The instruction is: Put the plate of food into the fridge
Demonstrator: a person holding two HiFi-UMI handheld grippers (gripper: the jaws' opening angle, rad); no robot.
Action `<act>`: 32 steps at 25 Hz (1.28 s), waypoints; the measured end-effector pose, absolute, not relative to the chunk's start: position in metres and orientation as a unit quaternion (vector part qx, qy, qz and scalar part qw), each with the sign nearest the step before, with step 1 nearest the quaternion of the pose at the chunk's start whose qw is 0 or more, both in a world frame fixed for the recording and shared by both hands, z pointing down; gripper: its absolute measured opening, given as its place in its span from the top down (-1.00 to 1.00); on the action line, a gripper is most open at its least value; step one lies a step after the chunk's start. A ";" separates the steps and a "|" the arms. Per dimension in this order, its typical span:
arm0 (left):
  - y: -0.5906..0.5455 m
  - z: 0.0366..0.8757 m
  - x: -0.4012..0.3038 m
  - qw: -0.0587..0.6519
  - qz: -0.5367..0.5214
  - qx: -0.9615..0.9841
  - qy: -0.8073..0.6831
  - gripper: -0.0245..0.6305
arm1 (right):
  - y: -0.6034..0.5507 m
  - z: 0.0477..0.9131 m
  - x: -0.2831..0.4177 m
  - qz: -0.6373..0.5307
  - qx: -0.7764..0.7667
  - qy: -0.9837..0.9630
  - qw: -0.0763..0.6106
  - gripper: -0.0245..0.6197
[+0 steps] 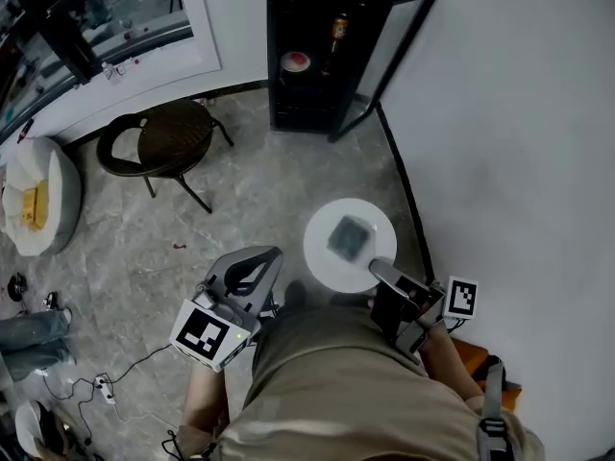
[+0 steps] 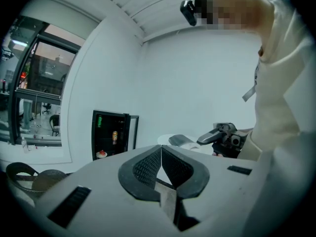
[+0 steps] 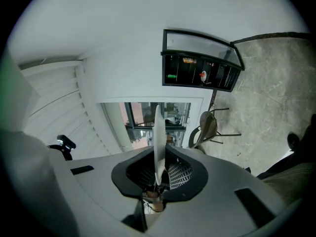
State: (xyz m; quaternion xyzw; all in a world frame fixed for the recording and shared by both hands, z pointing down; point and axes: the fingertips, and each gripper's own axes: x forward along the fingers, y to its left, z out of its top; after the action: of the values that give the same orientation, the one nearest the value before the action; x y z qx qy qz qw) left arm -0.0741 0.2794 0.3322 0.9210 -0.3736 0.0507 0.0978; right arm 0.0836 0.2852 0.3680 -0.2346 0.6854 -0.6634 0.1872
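A white plate (image 1: 321,251) carrying a grey piece of food (image 1: 348,235) is held level in front of the person, with my right gripper (image 1: 381,270) shut on its near right rim. In the right gripper view the plate (image 3: 158,139) shows edge-on between the jaws of that gripper (image 3: 159,171). My left gripper (image 1: 261,263) hangs shut and empty to the plate's left; its pads (image 2: 148,164) meet with nothing between them. The black fridge (image 1: 307,56) stands open across the floor against the back wall, its glass door (image 1: 399,46) swung to the right.
Inside the fridge sit a red-topped dish (image 1: 295,61) and a bottle (image 1: 337,29). A dark chair (image 1: 168,142) stands left of the fridge. A pale beanbag (image 1: 38,205) lies at far left and cables (image 1: 96,382) trail on the floor. A white wall (image 1: 519,142) runs along the right.
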 end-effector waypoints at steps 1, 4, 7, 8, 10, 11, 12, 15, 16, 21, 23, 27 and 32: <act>0.280 0.332 -0.076 0.099 0.049 0.921 -0.374 0.89 | 0.284 0.368 0.082 -0.664 -0.235 0.685 0.187 0.79; 0.281 0.334 -0.079 0.107 0.044 0.920 -0.373 0.89 | 0.282 0.369 0.076 -0.665 -0.232 0.685 0.186 0.79; 0.280 0.338 -0.079 0.114 0.046 0.919 -0.374 0.89 | 0.279 0.371 0.071 -0.667 -0.229 0.685 0.184 0.79; 0.279 0.340 -0.078 0.114 0.047 0.919 -0.375 0.89 | 0.277 0.373 0.070 -0.667 -0.228 0.685 0.183 0.79; 0.276 0.342 -0.078 0.112 0.049 0.920 -0.373 0.89 | 0.272 0.376 0.069 -0.669 -0.227 0.684 0.181 0.79; 0.274 0.343 -0.078 0.109 0.049 0.920 -0.373 0.89 | 0.268 0.377 0.069 -0.669 -0.226 0.685 0.181 0.79; 0.271 0.342 -0.078 0.108 0.049 0.920 -0.375 0.89 | 0.264 0.378 0.069 -0.669 -0.224 0.685 0.182 0.79; 0.260 0.341 -0.078 0.106 0.051 0.915 -0.386 0.89 | 0.250 0.378 0.070 -0.668 -0.218 0.688 0.181 0.79; 0.256 0.341 -0.078 0.106 0.051 0.914 -0.389 0.89 | 0.245 0.378 0.070 -0.669 -0.214 0.689 0.181 0.79; 0.236 0.334 -0.076 0.108 0.065 0.906 -0.403 0.89 | 0.221 0.376 0.070 -0.672 -0.201 0.691 0.173 0.79; 0.226 0.333 -0.074 0.107 0.073 0.903 -0.410 0.89 | 0.210 0.378 0.073 -0.676 -0.198 0.689 0.172 0.79; 0.203 0.332 -0.062 0.106 0.083 0.901 -0.413 0.89 | 0.187 0.383 0.086 -0.681 -0.199 0.684 0.171 0.79; 0.176 0.333 -0.036 0.105 0.100 0.901 -0.409 0.89 | 0.155 0.383 0.106 -0.681 -0.192 0.684 0.177 0.79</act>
State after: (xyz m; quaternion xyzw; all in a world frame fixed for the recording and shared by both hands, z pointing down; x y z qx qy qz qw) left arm -0.0362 0.1759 0.3331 0.9007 -0.4094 0.1003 0.1048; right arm 0.1064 0.1551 0.3831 -0.1922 0.6845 -0.6806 0.1771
